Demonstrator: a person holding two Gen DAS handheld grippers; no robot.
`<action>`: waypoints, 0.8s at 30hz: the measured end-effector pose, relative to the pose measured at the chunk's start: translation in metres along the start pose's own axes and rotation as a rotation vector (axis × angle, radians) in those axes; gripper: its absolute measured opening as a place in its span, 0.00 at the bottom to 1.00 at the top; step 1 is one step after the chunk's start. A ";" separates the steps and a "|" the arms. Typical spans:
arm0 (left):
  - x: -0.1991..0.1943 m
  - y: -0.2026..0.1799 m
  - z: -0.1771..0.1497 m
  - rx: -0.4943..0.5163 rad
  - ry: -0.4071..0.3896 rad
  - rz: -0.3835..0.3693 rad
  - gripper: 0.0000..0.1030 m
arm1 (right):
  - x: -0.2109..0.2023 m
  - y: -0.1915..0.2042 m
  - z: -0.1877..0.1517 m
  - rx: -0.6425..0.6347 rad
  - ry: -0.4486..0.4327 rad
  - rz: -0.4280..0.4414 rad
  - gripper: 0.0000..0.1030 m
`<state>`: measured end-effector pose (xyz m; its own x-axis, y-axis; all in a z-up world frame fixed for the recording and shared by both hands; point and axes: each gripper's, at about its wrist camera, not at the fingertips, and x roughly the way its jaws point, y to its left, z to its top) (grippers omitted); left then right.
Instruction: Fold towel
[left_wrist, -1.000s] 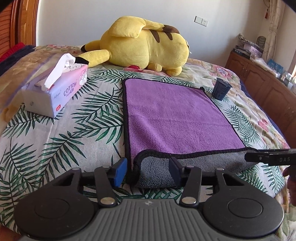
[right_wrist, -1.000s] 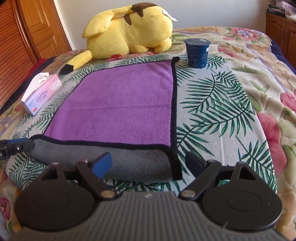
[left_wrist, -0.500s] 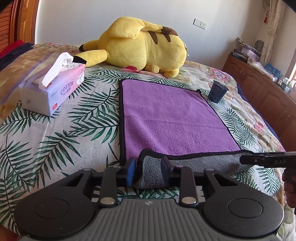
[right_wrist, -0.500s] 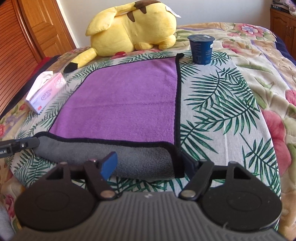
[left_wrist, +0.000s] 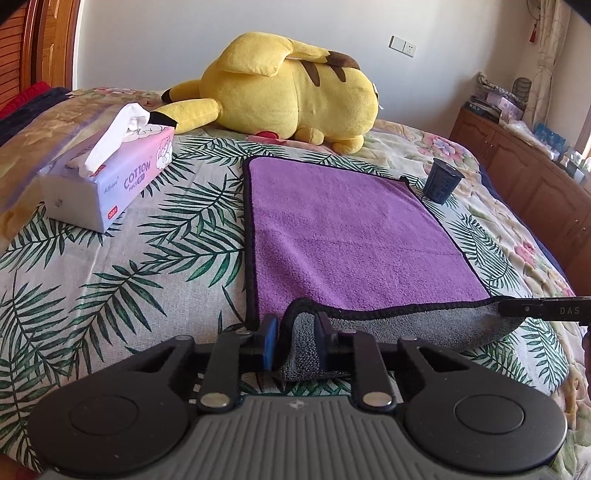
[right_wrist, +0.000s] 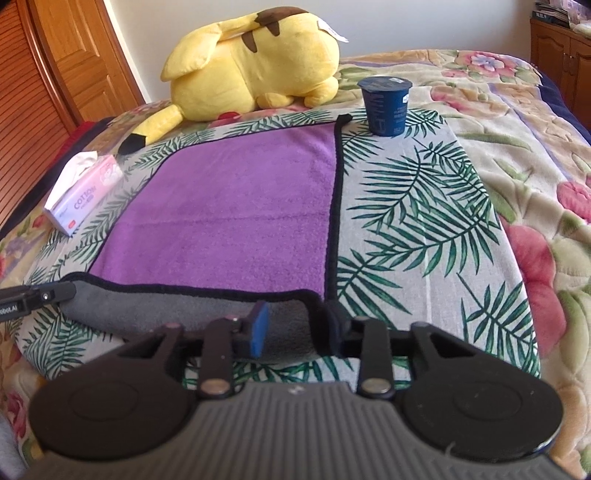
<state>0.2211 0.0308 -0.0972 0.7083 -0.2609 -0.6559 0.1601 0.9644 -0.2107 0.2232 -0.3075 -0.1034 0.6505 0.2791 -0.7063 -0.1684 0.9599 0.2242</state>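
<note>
Purple towel (left_wrist: 343, 236) lies flat; its near corners are pinched by left gripper (left_wrist: 294, 341) and right gripper (right_wrist: 295, 326); folding barely begun.

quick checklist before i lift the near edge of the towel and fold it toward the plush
1. Left gripper on the towel near-left corner: ok, grey fold sits between the fingers.
2. Right gripper on the near-right corner: ok, fingers straddle the fold; full clamp cannot tell.
3. Near edge rolled up evenly, grey underside showing along its width: ok.
4. Far half flat on the bed: ok, no wrinkles visible.
5. Blue cup by the far-right corner: not ok, stands very close to the landing edge.
6. Tissue box and yellow plush off the towel: ok.
</note>
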 end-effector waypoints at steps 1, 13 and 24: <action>0.000 0.000 0.000 0.002 -0.001 0.000 0.00 | 0.000 -0.001 0.000 0.000 -0.001 -0.001 0.26; -0.001 -0.003 -0.002 0.028 -0.006 0.011 0.00 | -0.007 0.000 0.002 -0.028 -0.048 0.008 0.12; -0.005 -0.006 0.000 0.034 -0.024 0.009 0.00 | -0.011 0.004 0.003 -0.055 -0.074 0.033 0.05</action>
<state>0.2168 0.0268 -0.0926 0.7261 -0.2517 -0.6399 0.1769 0.9677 -0.1799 0.2179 -0.3071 -0.0924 0.6964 0.3094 -0.6476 -0.2296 0.9509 0.2074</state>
